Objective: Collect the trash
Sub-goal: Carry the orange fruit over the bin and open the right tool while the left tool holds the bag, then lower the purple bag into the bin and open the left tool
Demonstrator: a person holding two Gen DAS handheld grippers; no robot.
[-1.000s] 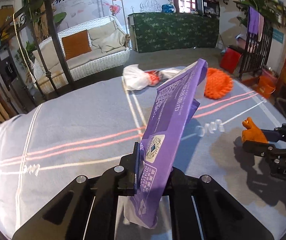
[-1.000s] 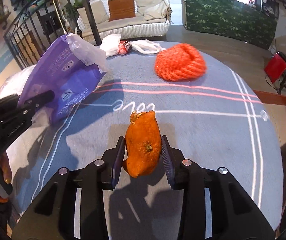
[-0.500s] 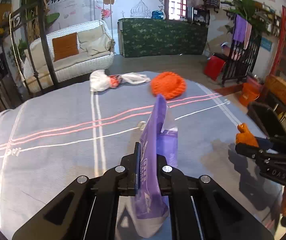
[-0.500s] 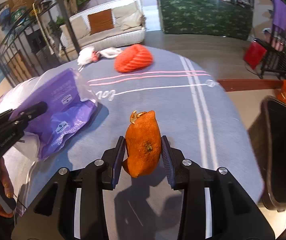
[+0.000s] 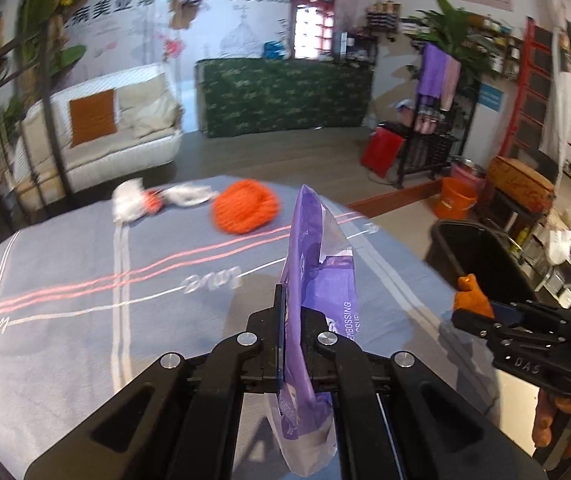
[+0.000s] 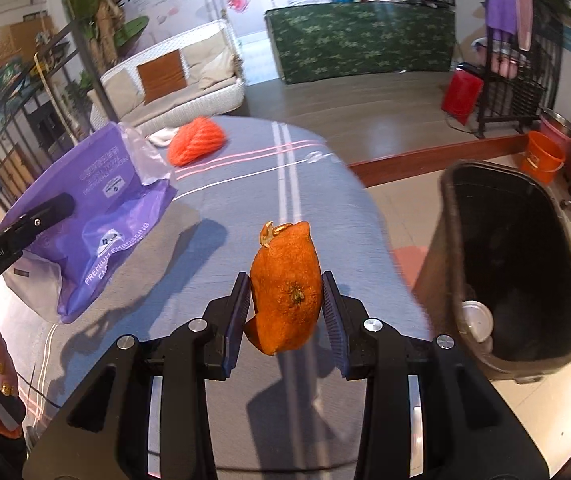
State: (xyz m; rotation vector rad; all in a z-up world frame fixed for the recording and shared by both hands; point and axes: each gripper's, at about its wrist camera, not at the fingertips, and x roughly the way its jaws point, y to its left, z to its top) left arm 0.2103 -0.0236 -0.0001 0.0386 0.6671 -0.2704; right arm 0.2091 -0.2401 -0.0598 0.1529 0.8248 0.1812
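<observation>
My left gripper (image 5: 293,320) has its fingers (image 5: 278,332) clamped flat on a purple bag (image 5: 317,280), which stands edge-on between them and hangs a little below. My right gripper (image 6: 287,312) has its fingers (image 6: 237,312) clamped on an orange peel (image 6: 285,284), the stem scar facing the camera. Both loads are held above the desk (image 6: 325,208), which is covered in a grey-blue cloth with pink and white stripes. In the right wrist view the bag sits to the left of the peel, well apart from it. A black bin (image 6: 513,264) stands on the floor just beside the desk's right edge, near the peel; a pale round lid or can (image 6: 475,316) lies inside it. At the far side of the desk lie an orange net (image 5: 245,212) and, to its left, a white plastic bag (image 5: 133,200) with something red in it. The far things are blurred.
</observation>
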